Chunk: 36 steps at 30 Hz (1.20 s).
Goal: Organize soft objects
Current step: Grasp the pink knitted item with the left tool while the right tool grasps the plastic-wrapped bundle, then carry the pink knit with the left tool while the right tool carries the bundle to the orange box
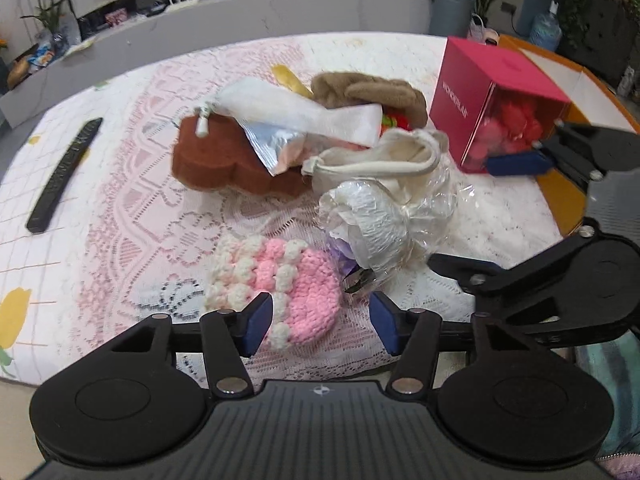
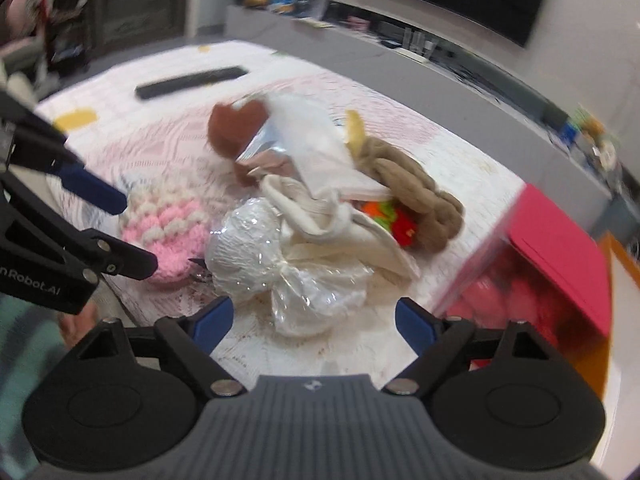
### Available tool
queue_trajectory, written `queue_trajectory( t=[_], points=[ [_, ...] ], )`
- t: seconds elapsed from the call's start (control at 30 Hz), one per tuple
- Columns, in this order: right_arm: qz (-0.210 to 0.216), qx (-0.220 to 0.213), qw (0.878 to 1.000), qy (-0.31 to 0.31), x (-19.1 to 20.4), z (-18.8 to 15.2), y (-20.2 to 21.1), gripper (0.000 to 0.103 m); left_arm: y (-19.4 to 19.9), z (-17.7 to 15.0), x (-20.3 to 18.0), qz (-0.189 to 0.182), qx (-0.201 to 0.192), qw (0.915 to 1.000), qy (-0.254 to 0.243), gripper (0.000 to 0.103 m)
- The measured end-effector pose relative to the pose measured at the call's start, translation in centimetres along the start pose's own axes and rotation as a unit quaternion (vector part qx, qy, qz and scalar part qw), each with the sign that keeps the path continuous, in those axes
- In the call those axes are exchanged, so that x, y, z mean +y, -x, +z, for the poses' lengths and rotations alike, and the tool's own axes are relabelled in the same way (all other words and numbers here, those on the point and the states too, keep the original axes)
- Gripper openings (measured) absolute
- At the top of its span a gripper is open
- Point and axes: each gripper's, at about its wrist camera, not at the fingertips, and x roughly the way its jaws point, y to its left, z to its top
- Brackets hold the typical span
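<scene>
Even, bright indoor light with only soft, faint shadows. Glare glints off the plastic wrap (image 1: 384, 220) just ahead of the left claw (image 1: 320, 326). The right view is smeared with motion blur, worst toward the rim. Fisheye bending curves every edge.

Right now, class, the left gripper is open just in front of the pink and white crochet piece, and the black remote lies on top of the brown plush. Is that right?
Not quite. The left gripper is indeed open at the pink and white crochet piece, but the black remote lies by itself on the tablecloth, well apart from the brown plush. The left wrist view shows this.
</scene>
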Motion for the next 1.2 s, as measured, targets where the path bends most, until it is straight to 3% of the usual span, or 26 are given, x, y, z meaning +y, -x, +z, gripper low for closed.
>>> queue_trajectory(
  t=[0.23,0.47,0.7,0.73,0.83,0.97,1.07,1.13,1.2],
  points=[
    [-0.012,0.003,0.996,0.091,1.1,0.6,-3.1,0.087,-2.4,0.4,0.7,-0.018,0.036,0.9991,0.014,0.066],
    [-0.011,0.006,0.989,0.147,2.3,0.5,-5.5,0.087,-3.5,0.6,1.0,-0.006,0.053,0.9981,0.029,0.066],
    [0.007,0.021,0.995,0.098,1.6,0.0,-6.0,0.06,-4.2,0.7,0.3,0.012,0.062,0.9979,0.015,0.07],
    [0.003,0.02,0.995,0.095,1.6,-0.1,-5.7,0.051,-4.3,0.7,0.2,0.015,0.062,0.9979,0.013,0.069],
    [0.007,0.025,0.997,0.068,1.4,-0.2,-4.4,0.048,-4.2,0.6,0.2,0.036,0.061,0.9974,0.014,0.054],
    [0.007,0.033,0.999,0.027,1.3,-1.1,-2.0,0.047,-4.0,0.5,-0.1,0.042,0.057,0.9975,0.009,0.044],
    [0.006,0.042,0.999,-0.016,1.0,-2.0,-0.5,0.048,-3.8,0.5,-0.5,0.059,0.049,0.997,-0.002,0.028],
    [0.006,0.046,0.997,-0.057,0.5,-2.7,0.5,0.048,-3.2,0.3,-0.6,0.053,0.039,0.9978,0.0,0.008],
    [0.004,0.045,0.994,-0.094,-0.1,-3.5,1.5,0.048,-2.6,0.1,-0.6,0.067,0.029,0.9973,0.006,0.008]
  ],
)
